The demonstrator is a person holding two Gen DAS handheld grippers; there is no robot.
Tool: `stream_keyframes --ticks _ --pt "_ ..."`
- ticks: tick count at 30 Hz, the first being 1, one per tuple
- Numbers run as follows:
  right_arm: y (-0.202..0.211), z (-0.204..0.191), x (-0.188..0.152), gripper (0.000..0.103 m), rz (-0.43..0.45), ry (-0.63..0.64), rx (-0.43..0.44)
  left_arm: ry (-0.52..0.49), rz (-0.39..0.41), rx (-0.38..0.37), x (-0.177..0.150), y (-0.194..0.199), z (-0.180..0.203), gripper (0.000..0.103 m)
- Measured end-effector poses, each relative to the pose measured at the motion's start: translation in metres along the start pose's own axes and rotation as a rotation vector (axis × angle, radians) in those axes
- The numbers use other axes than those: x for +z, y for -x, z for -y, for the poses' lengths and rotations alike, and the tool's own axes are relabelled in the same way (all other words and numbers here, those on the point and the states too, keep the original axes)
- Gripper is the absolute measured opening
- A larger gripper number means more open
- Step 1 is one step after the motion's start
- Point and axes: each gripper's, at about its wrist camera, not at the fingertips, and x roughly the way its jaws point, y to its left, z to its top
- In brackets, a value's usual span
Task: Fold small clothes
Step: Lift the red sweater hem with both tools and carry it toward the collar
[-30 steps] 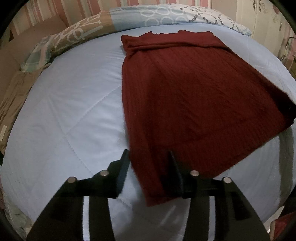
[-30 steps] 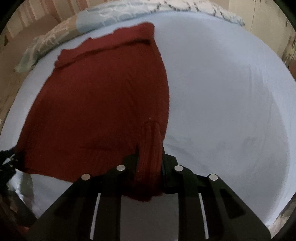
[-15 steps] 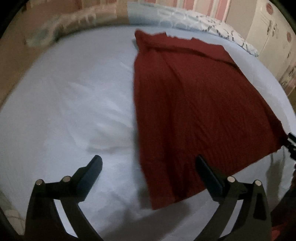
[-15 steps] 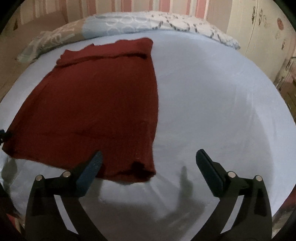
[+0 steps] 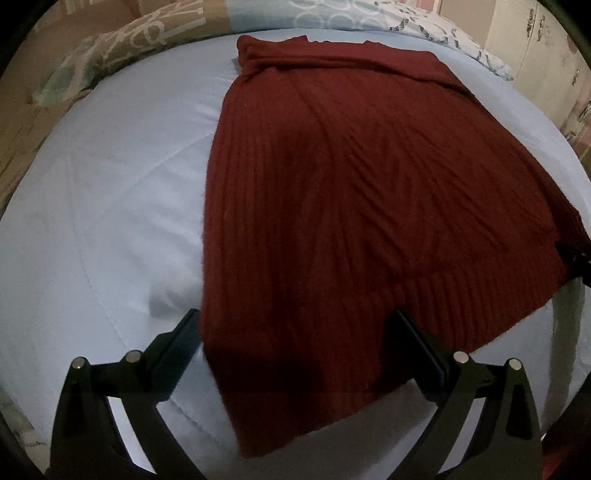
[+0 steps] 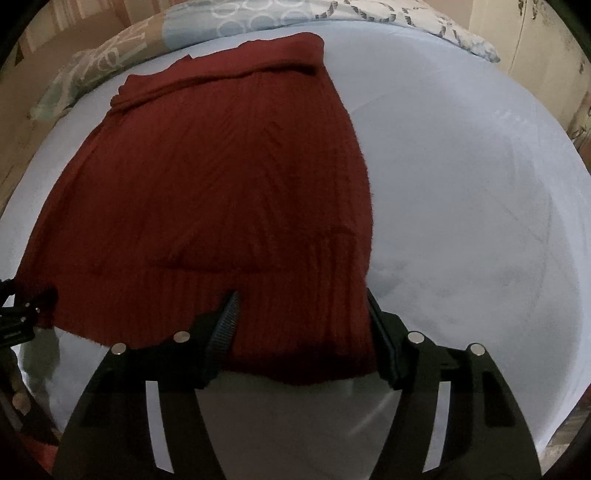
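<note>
A ribbed, matt knit sweater (image 5: 351,192) (fuzzy at its edges) lies on a smooth quilted cloth bedcover (image 5: 110,221).

bed: pale blue quilted cover (image 5: 110,206), stitched seams visible, fills most of both views
pillows: at the far end; tan one with white pattern (image 5: 122,44) on the left, light blue one with ring print (image 6: 236,18) in the middle, white one with dark print (image 5: 443,29) on the right
wall: pink/cream vertical stripes (image 6: 74,14) behind the pillows, top left
cupboard: cream doors with small decorations (image 5: 543,44), far right
light: dim, room looks underlit, fisheye edges dark
</note>
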Motion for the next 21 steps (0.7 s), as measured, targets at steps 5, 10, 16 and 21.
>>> stream_keyframes --ticks 5,10,16,21 --pt "0.000 0.002 0.001 0.036 0.002 -0.028 0.058 -0.028 0.000 -0.021 0.001 0.002 0.004 0.085" --pt "0.002 -0.013 0.002 0.020 0.003 0.025 0.048 -0.108 0.020 -0.008 -0.002 0.013 0.017 0.039" --pt "0.010 -0.011 0.001 0.015 0.041 0.015 0.057 -0.122 0.035 0.007 -0.002 0.020 0.019 0.027" --pt "0.027 -0.011 0.000 0.014 0.098 0.024 0.074 -0.061 0.085 -0.014 -0.003 0.036 0.007 0.025"
